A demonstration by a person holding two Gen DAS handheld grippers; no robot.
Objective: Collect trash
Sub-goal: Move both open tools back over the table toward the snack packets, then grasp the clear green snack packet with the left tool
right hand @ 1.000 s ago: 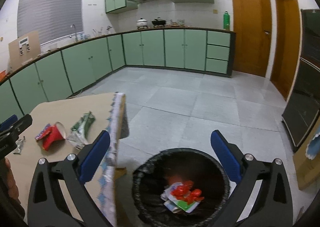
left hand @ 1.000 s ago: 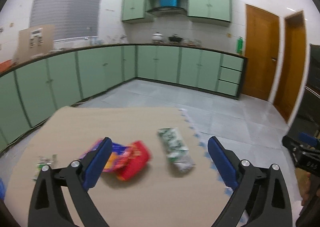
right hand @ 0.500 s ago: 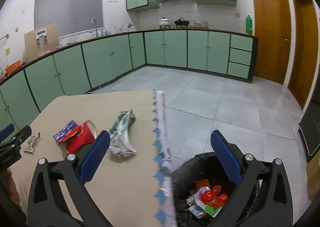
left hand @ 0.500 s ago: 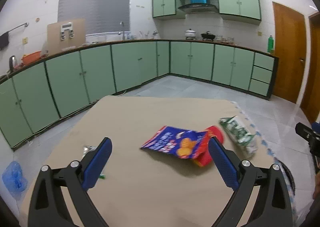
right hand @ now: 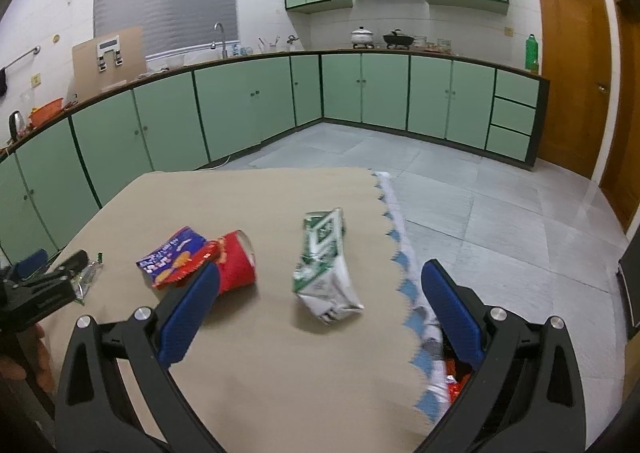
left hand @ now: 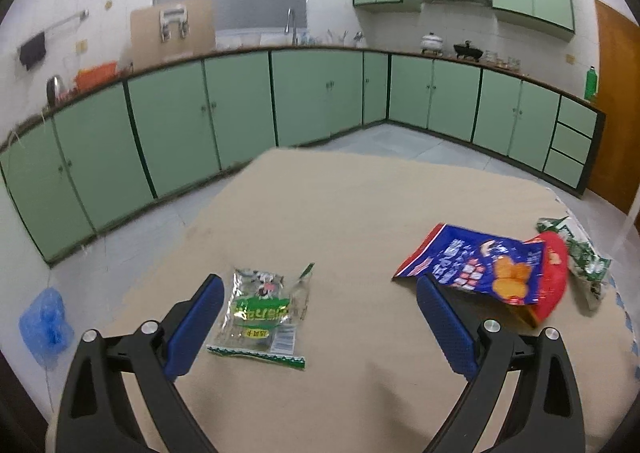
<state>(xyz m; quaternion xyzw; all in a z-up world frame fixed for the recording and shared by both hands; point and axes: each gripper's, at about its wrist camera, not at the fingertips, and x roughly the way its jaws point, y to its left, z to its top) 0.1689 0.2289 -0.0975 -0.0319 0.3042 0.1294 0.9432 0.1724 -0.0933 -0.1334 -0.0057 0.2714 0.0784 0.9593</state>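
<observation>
Left gripper (left hand: 316, 307): jaws spread wide, holding nothing, low over the tan table (left hand: 360, 197). Small clear-and-green wrapper (left hand: 258, 313) lies flat just inside its left finger. Right gripper (right hand: 320, 299): also wide open, empty. Crumpled green-and-white packet (right hand: 326, 265) sits between its fingers, slightly beyond them. Red cup (right hand: 238, 259) on its side, touching the blue snack bag (right hand: 172, 255), further left. Behind the table: green cabinets (right hand: 248, 105), wooden door (right hand: 574, 73).
</observation>
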